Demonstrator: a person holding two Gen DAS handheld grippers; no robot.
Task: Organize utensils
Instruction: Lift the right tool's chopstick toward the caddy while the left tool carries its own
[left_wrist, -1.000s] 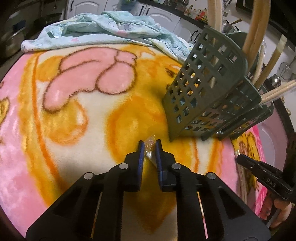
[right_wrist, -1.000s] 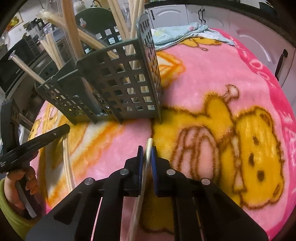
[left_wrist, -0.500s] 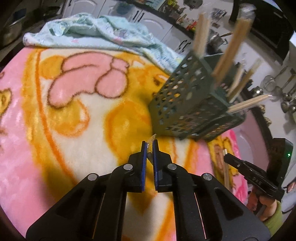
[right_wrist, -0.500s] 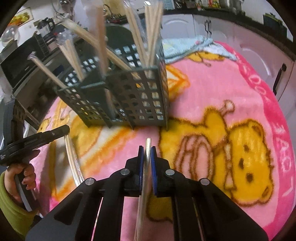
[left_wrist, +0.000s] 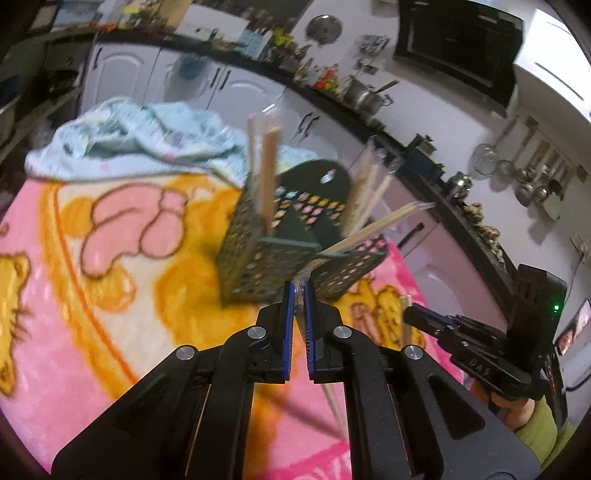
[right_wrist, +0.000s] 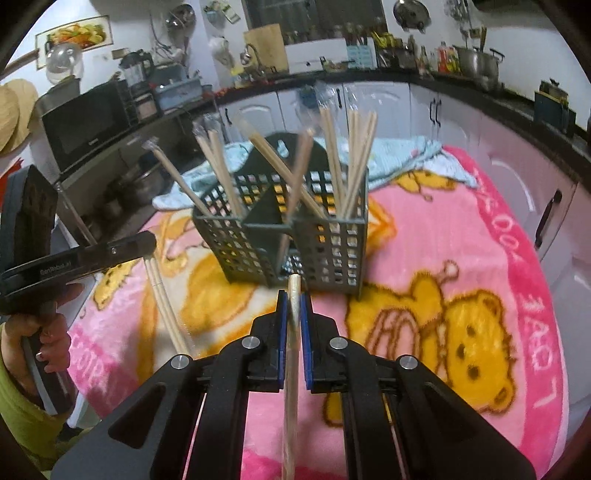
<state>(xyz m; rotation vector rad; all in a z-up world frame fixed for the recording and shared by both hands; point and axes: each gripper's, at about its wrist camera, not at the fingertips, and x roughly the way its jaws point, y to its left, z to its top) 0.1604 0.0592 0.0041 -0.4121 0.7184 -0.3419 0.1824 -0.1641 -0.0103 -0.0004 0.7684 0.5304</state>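
A dark green perforated utensil basket (right_wrist: 295, 236) stands on a pink cartoon blanket (right_wrist: 461, 258) and holds several wrapped wooden chopsticks (right_wrist: 347, 166). It also shows in the left wrist view (left_wrist: 273, 254). My right gripper (right_wrist: 293, 295) is shut on a wrapped pair of chopsticks (right_wrist: 291, 354), raised in front of the basket. My left gripper (left_wrist: 300, 290) is shut on another wrapped pair of chopsticks (left_wrist: 332, 397), raised near the basket's front. Each gripper shows in the other's view: the right gripper (left_wrist: 413, 315) and the left gripper (right_wrist: 144, 242).
A crumpled light blue cloth (left_wrist: 147, 144) lies at the blanket's far edge. White cabinets (right_wrist: 461, 110) and a dark counter with pots surround the table. A microwave (right_wrist: 85, 125) stands at the left.
Both grippers have lifted up and back from the blanket with their chopsticks. The basket now looks farther away and lower in both views.
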